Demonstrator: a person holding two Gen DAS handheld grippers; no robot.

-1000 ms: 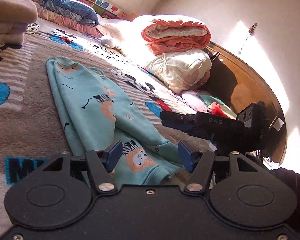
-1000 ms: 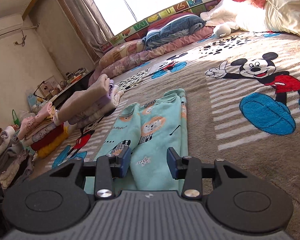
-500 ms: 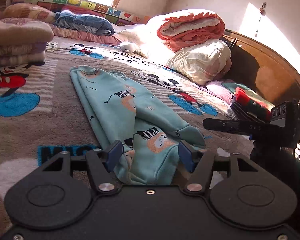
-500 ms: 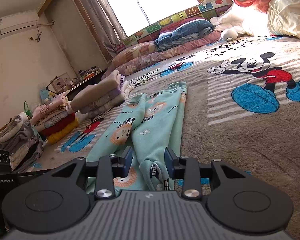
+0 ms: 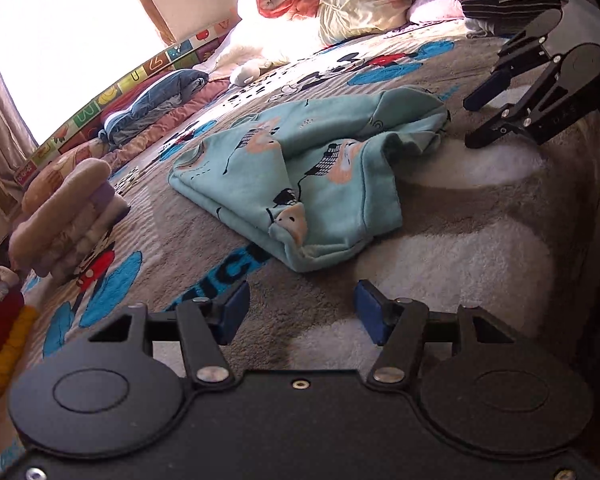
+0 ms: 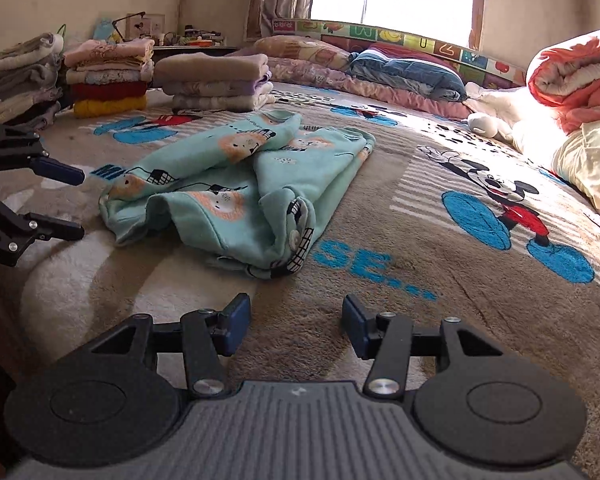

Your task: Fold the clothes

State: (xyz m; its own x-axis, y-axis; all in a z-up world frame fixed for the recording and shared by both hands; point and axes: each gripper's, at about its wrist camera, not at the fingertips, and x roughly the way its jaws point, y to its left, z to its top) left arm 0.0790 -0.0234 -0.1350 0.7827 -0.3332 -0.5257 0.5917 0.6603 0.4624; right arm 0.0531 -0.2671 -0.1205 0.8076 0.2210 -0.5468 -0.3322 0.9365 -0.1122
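Both tools pull back off the pants (image 5: 300, 168), now folded ahead: left tool (image 5: 298, 312) open, empty; right tool (image 6: 296, 322) opening, empty.

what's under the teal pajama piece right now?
The teal garment lies folded on the brown cartoon-print blanket; blue lettering shows at either side of it. The letters between and whatever else lies beneath are covered.

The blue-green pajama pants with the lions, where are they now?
The pajama pants lie folded over on the Mickey Mouse blanket, mid-frame in both wrist views. They sit just ahead of both grippers, touching neither, with the folded clothes stack behind them.
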